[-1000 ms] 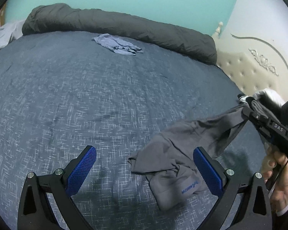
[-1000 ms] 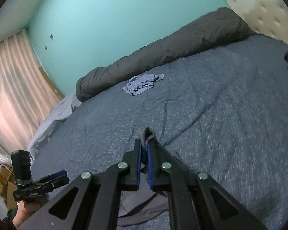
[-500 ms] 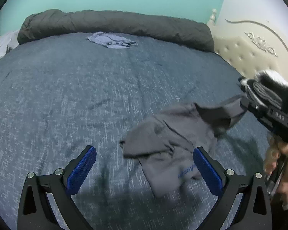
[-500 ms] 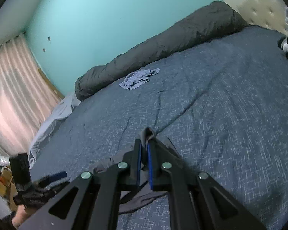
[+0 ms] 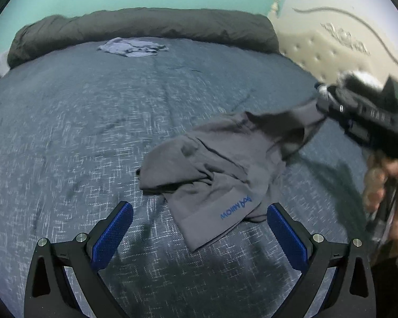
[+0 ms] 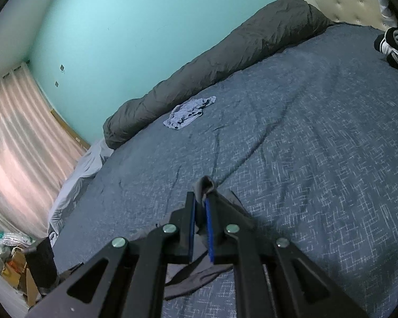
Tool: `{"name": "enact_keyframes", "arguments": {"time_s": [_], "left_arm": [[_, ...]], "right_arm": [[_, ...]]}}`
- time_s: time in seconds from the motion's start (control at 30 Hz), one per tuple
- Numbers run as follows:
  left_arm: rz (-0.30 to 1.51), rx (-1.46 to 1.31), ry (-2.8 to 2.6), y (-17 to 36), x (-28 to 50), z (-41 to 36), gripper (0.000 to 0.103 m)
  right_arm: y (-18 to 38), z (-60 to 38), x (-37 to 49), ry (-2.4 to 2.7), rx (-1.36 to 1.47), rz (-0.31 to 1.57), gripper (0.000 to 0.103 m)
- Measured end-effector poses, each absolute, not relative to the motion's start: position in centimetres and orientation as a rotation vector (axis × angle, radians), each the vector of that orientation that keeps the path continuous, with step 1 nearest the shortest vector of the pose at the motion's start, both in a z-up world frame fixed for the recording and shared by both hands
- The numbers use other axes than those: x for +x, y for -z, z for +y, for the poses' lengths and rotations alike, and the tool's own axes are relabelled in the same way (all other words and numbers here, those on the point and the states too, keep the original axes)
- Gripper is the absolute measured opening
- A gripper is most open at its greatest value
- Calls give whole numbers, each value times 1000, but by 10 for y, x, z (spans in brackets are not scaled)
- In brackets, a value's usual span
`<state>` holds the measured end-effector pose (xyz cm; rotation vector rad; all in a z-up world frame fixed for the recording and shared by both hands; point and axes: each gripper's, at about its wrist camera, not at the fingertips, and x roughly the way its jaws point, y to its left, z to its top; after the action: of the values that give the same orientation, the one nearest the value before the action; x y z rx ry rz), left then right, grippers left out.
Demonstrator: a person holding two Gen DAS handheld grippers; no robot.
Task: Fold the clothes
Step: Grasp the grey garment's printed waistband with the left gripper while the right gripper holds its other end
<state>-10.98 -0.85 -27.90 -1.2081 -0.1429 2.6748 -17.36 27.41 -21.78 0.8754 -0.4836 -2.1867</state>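
- bed (image 5: 92, 132) fills both views, rolled dark duvet (image 5: 146, 26) along 12 o'clock, a light blue garment (image 5: 132, 47) just in front of it
- grey garment (image 5: 212, 164) lies crumpled at about 3 o'clock from centre, one end lifted
- right tongs (image 6: 200, 198) pinched tight on that end; a thin bite, so a tug could slip it
- left tongs (image 5: 199, 228) spread wide, holding nothing; grabbing a bunched layer would fold it crooked
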Motion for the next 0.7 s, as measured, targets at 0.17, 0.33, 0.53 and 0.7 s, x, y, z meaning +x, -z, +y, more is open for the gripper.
{"name": "enact_keyframes", "arguments": {"time_s": [0.17, 0.33, 0.53, 0.7], "left_arm": [[-149, -1245, -2655, 287, -117, -6, 103], [-151, -1273, -2654, 291, -122, -9, 103], [-152, -1330, -2625, 298, -124, -10, 103], [-138, -1363, -2594, 303, -124, -9, 103]], "right_arm": [[220, 271, -177, 2170, 880, -475, 8], [223, 268, -180, 2155, 890, -477, 8], [222, 267, -181, 2142, 891, -466, 8], [222, 269, -182, 2139, 892, -477, 8]]}}
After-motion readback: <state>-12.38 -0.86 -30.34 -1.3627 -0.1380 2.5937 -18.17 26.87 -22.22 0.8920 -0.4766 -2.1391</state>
